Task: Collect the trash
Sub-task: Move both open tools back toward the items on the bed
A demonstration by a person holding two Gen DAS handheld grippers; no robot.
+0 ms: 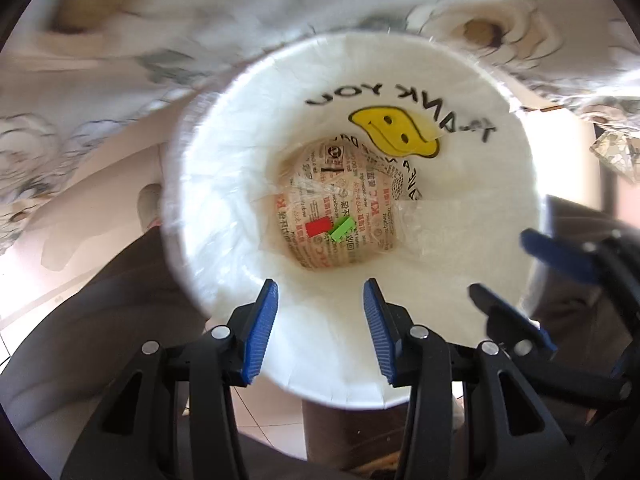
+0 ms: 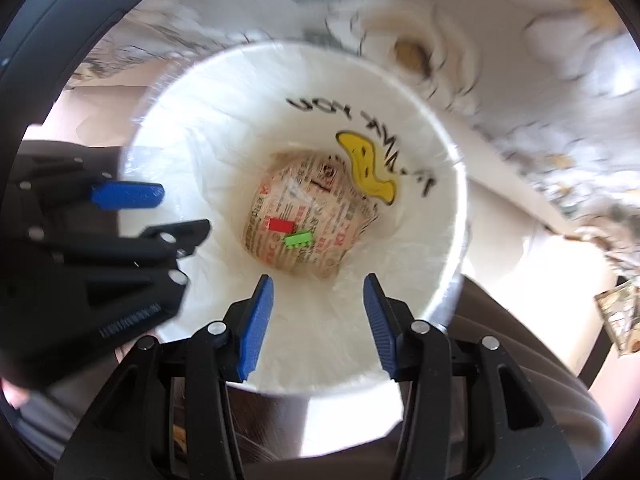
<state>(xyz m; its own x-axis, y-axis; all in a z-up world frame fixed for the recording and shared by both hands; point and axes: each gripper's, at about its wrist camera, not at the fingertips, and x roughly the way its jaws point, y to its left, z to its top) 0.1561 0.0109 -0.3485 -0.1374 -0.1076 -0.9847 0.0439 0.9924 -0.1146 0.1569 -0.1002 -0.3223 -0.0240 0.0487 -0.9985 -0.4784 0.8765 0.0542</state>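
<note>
Trash, a crumpled printed paper wrapper [image 1: 340, 208] with red and black lettering, lies at the bottom of a round white bin lined with a white plastic bag [image 1: 224, 200] bearing a yellow smiley face and "THANK YOU". On the wrapper rest a small red block [image 1: 319, 227] and, just beside it, a green toothed piece [image 1: 342, 229], possibly plastic. Above the bin's near rim, the left gripper [image 1: 320, 332] and right gripper [image 2: 319, 326] both point down, blue-padded jaws parted, nothing between them.
</note>
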